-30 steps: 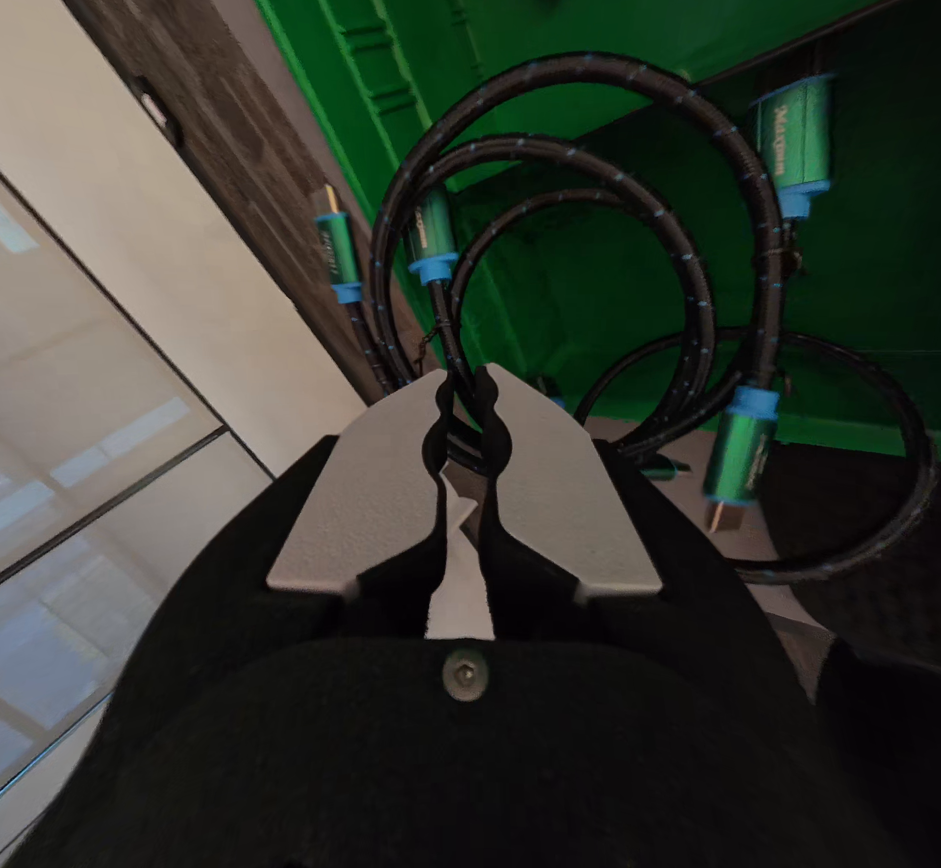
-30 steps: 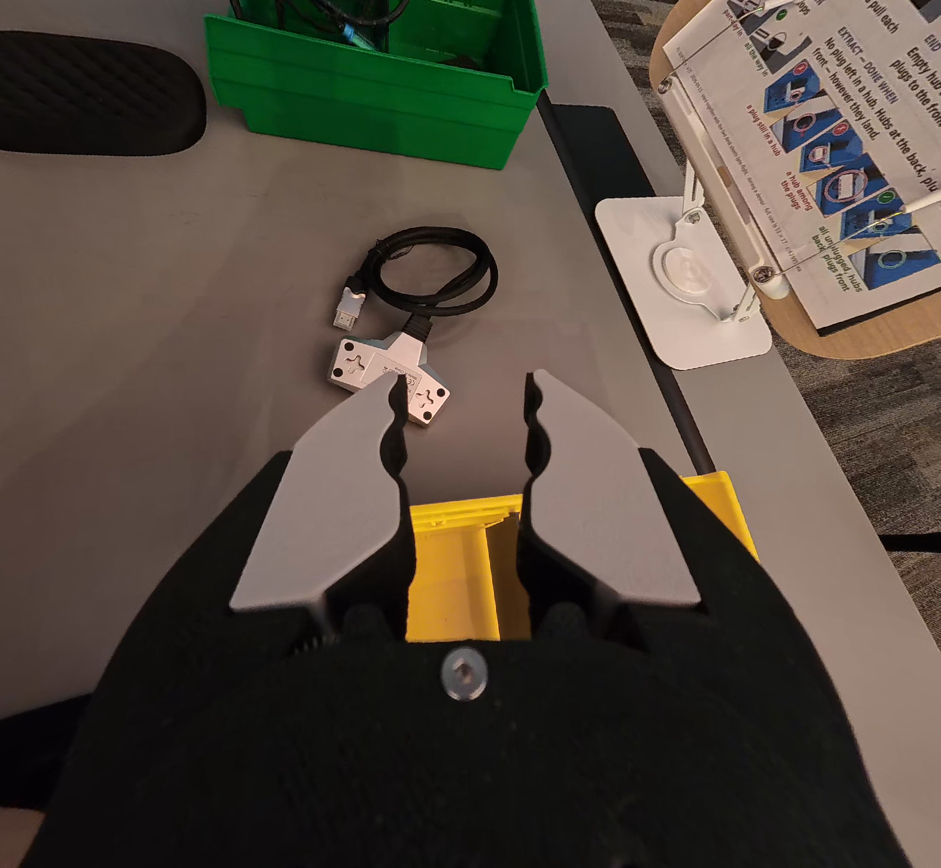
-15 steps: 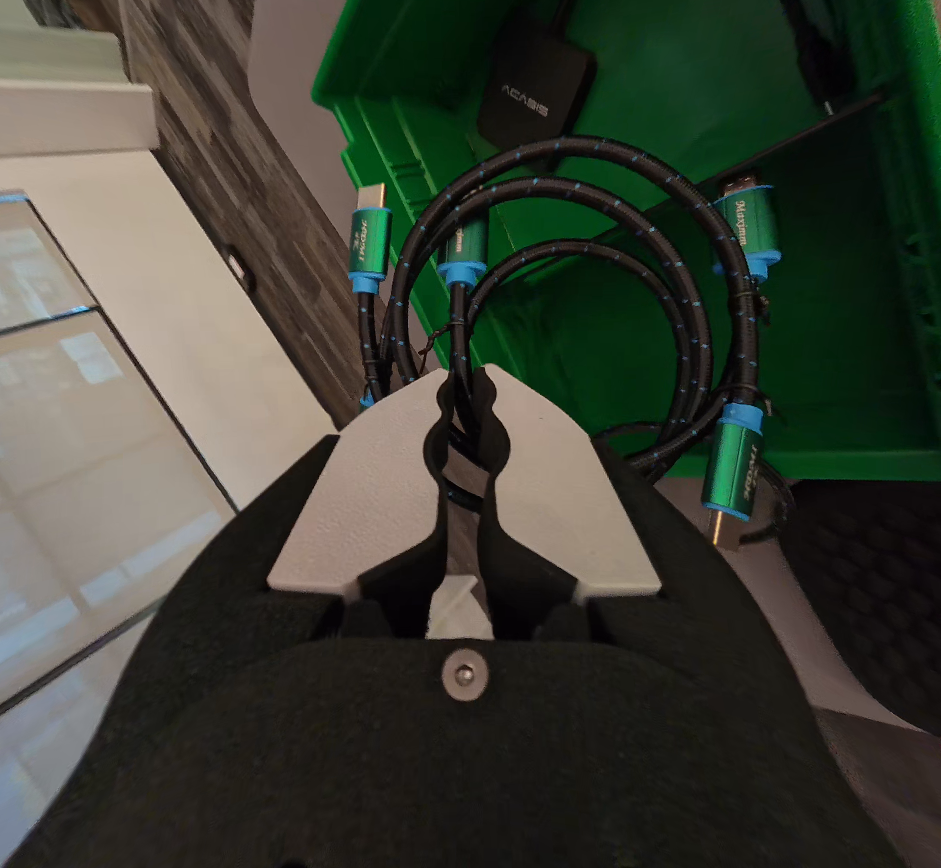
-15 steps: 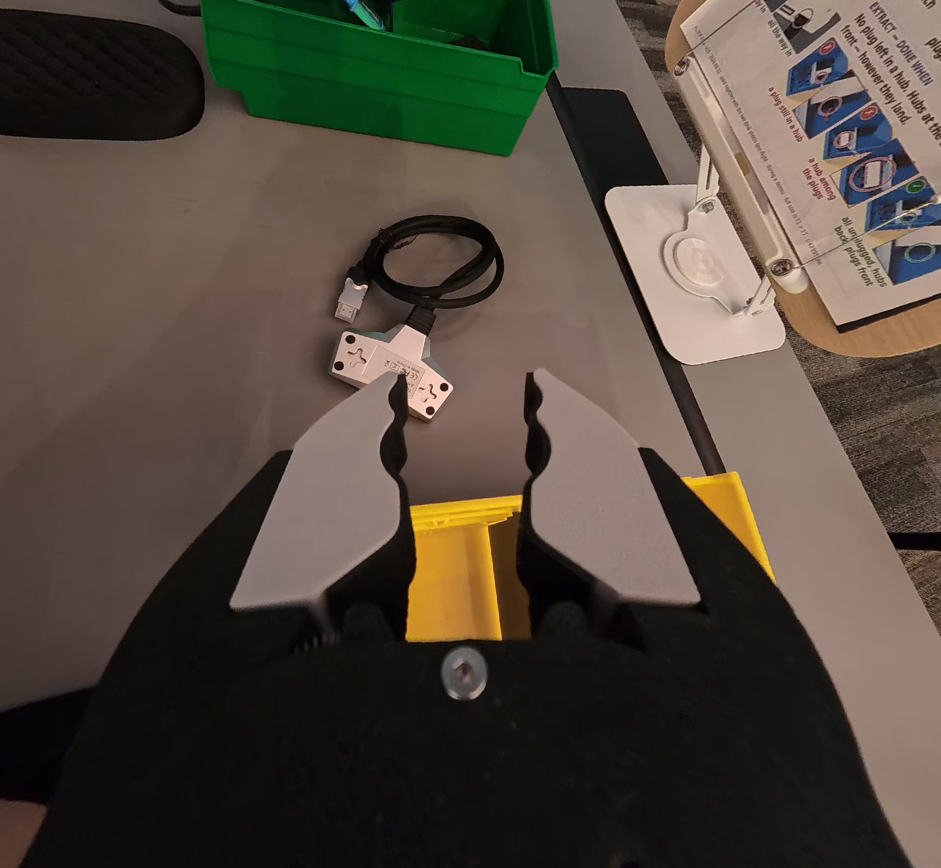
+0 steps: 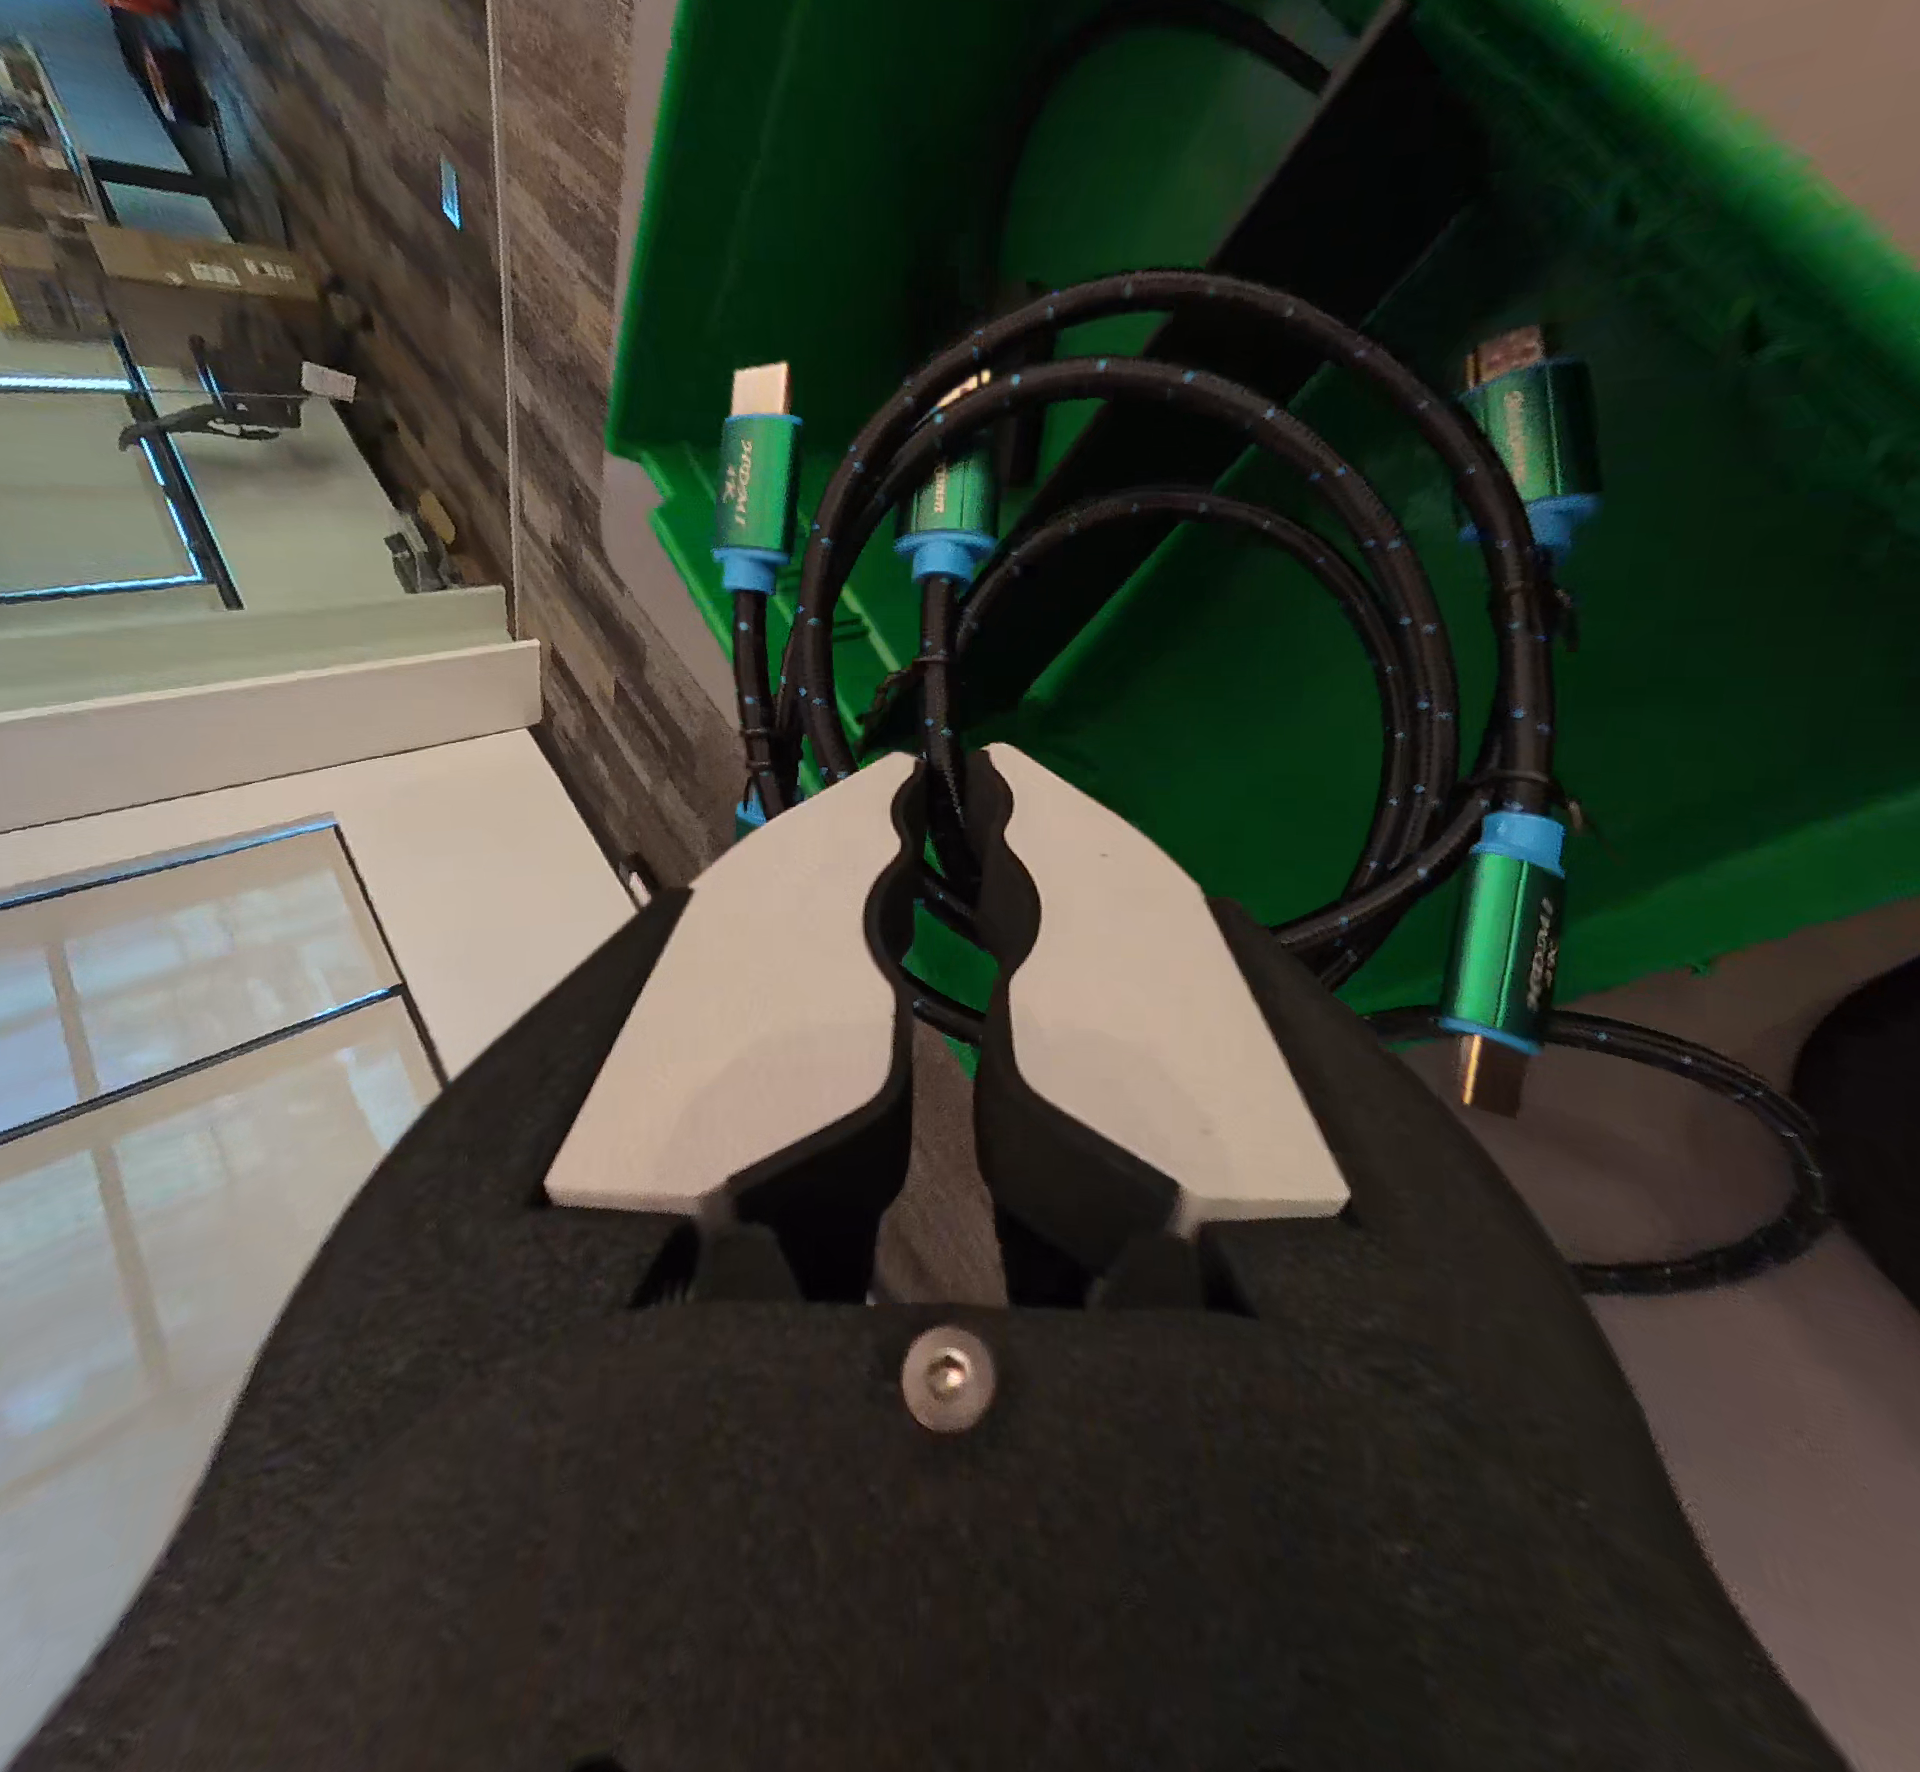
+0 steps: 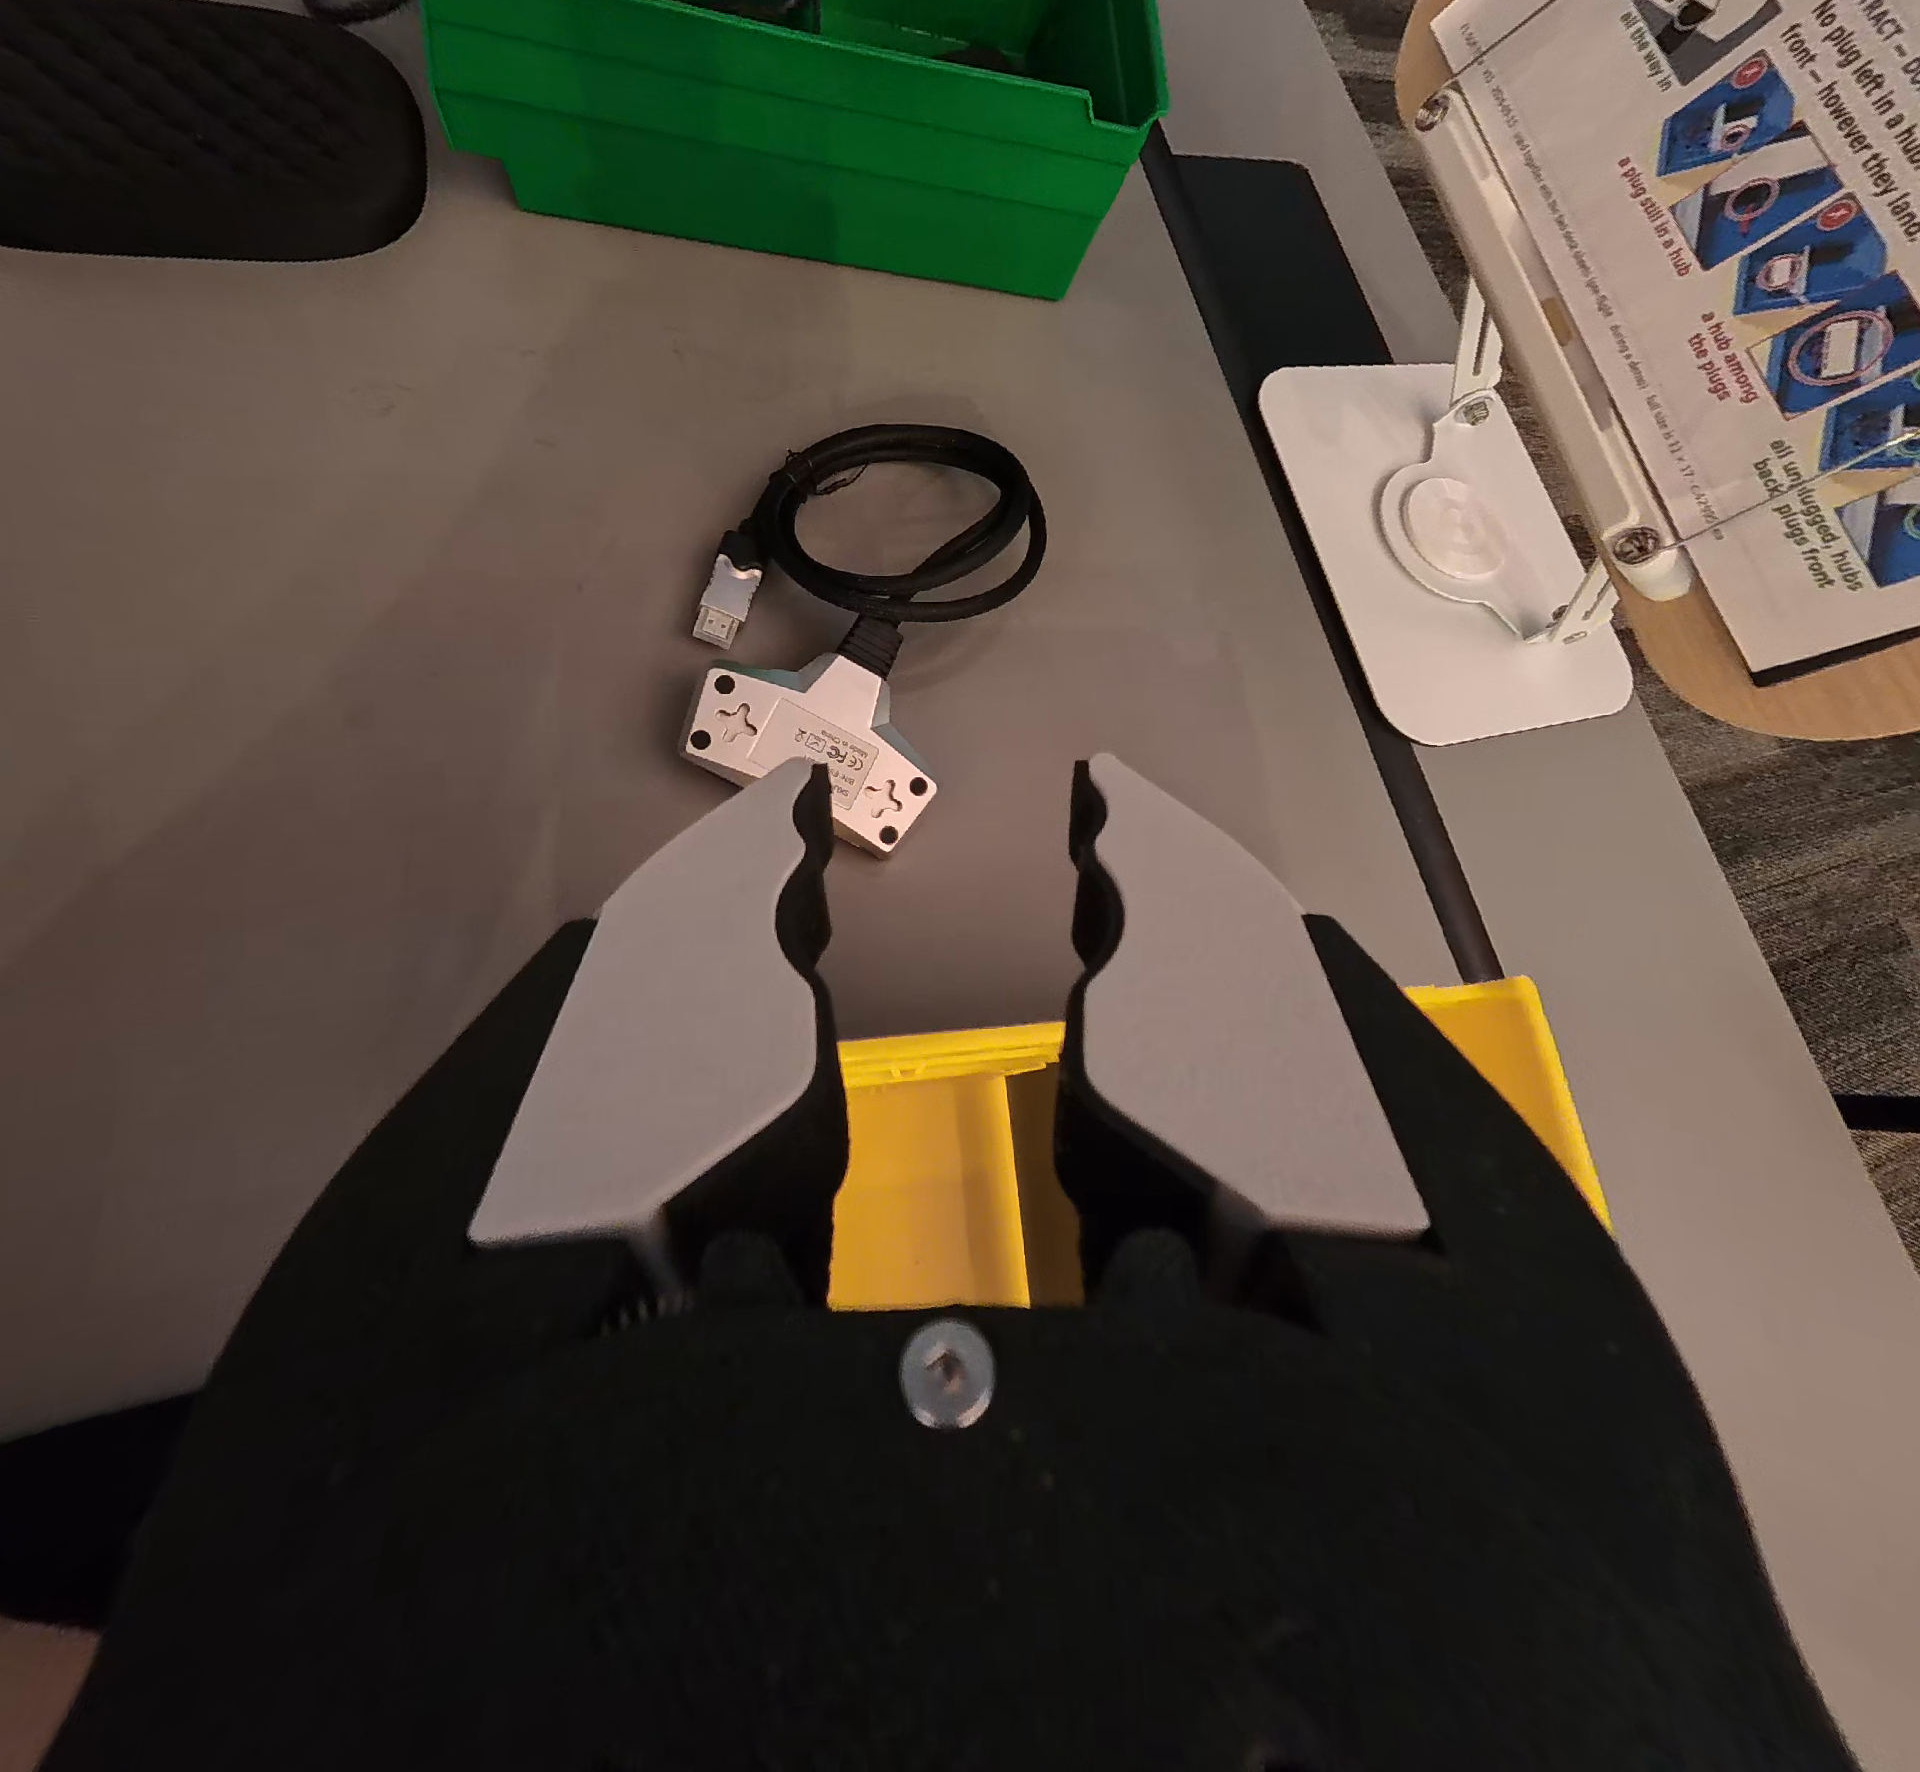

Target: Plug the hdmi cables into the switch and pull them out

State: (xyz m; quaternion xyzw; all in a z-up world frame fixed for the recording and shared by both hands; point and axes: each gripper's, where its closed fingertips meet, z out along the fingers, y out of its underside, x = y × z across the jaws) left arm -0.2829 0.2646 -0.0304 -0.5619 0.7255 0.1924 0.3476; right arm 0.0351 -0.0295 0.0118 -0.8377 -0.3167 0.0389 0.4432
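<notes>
Cables [image 5: 1195, 392] stay clenched in my left hand-held gripper [image 5: 954, 772], now lifted farther clear of the green bin [image 5: 1714, 683]; my right hand-held gripper [image 6: 943, 777] remains released, switch [image 6: 805, 746] at its 11 o'clock on the bench [image 6: 312, 579].

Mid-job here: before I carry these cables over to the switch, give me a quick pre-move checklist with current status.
1. Left gripper has the braided cables clamped: ok, fingers shut on the bundle.
2. Bundle free of the green bin: cannot tell; one black loop trails on the table.
3. Plugs accessible: ok, four green plugs visible, one hanging tip down.
4. Right gripper free to assist: ok, open and empty.
5. Switch reachable: ok, lying on the table, its own black lead coiled behind.
6. Switch ports facing up: not ok, its labelled underside shows.
</notes>
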